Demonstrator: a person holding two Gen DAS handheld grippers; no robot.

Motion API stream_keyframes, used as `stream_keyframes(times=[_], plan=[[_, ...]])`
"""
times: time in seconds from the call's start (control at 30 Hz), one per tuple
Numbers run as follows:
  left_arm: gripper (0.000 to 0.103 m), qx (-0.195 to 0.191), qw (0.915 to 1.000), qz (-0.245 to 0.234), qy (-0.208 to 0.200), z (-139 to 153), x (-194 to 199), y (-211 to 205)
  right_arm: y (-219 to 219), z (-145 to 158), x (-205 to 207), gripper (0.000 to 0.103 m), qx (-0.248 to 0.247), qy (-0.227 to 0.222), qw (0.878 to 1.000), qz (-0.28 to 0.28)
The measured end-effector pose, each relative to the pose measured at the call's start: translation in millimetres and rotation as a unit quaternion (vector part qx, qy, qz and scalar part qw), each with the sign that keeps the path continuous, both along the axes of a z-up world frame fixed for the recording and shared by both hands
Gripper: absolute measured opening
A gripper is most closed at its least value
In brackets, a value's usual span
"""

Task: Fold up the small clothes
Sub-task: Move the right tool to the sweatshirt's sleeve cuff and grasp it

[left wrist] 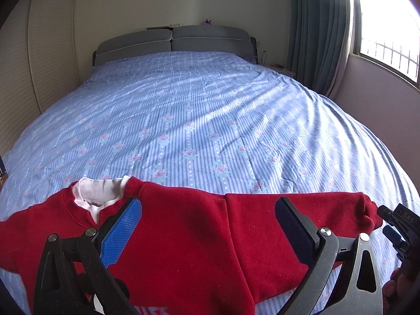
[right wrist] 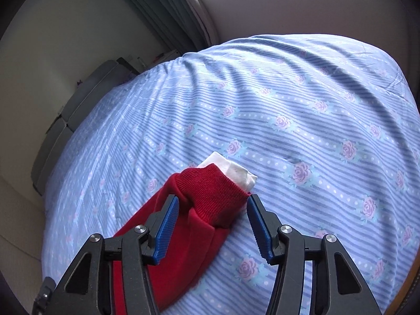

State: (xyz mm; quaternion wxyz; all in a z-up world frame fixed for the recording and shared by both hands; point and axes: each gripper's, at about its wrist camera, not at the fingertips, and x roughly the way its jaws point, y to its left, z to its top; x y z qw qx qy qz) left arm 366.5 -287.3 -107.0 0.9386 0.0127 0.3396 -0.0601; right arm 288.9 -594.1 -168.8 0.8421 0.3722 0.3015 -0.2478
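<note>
2 grippers work over 1 red sweater [left wrist: 189, 236] laid flat near the foot of a bed covered by a blue striped quilt [left wrist: 199, 120] printed with pink roses.

In the left wrist view, from the left: the sweater's white inner collar [left wrist: 97, 190] stands up at the neckline, with a small label inside it too tiny to read. Just right of it sits the left gripper [left wrist: 207, 231], its jaws spread wide over the chest and shoulder, one blue ribbed pad [left wrist: 122, 232] facing the cloth; nothing is pinched between them. Low on the chest a dark print and some white lettering peek out behind the gripper frame, unreadable. Further right the sleeve runs out to its cuff [left wrist: 367, 215], and beside that cuff the other tool shows, marked "DAS" [left wrist: 408, 219] in pale letters on black.

In the right wrist view, the right gripper [right wrist: 212, 223] has its jaws partway apart around the ribbed red cuff [right wrist: 210, 197]; the left pad touches the fabric, the right pad stands at the cuff's edge, and I cannot tell if they press. A white inner cuff [right wrist: 236, 172] sticks out beyond the red.
</note>
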Motion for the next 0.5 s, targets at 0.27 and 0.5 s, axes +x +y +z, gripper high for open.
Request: stream_keyframes(times=[0.27,0.5], plan=[[0.103,-0.002,0.9997,0.01,0.021,-19,15,-12,-20,-38,18,0.054,0.073,-0.004,0.997,-0.013],[0.103,0.003,0.9995,0.018,0.027,-13,7,7,-14,-31,20,0.02,0.084,-0.041,0.995,0.017]])
